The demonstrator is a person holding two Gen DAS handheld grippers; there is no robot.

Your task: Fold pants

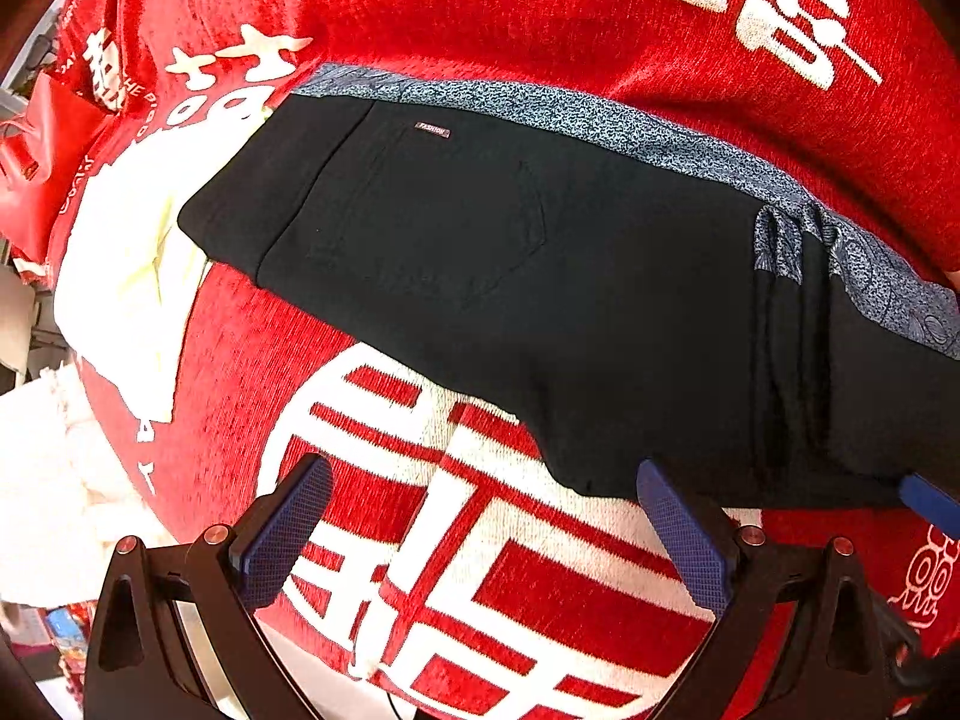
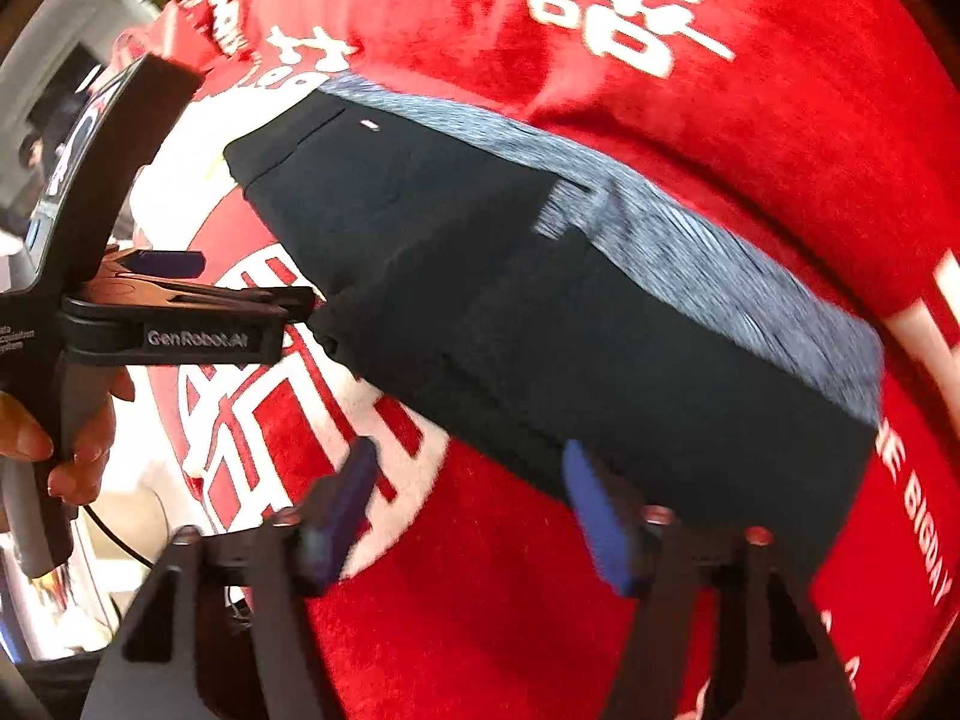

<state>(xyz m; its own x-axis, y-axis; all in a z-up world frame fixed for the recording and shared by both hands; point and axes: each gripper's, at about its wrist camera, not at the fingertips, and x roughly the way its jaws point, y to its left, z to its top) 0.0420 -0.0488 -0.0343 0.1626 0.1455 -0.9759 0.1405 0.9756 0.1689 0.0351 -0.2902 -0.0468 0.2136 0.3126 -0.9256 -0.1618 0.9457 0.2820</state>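
Note:
Black pants (image 1: pixel 540 300) lie folded into a long flat bundle on a red blanket (image 1: pixel 480 12), with a blue-grey patterned lining along the far edge. My left gripper (image 1: pixel 480 504) is open just before the bundle's near edge, empty. In the right wrist view the pants (image 2: pixel 540 324) lie the same way, slightly blurred. My right gripper (image 2: pixel 471 492) is open at their near edge, empty. The left gripper (image 2: pixel 180 300) also shows there at the left, held in a hand, its tips at the pants' left side.
The red blanket (image 2: pixel 780 90) with large white characters covers the whole surface. A white and pale yellow cloth (image 1: pixel 126 276) lies at the left next to the pants. Red bags (image 1: pixel 36 162) and clutter sit beyond the left edge.

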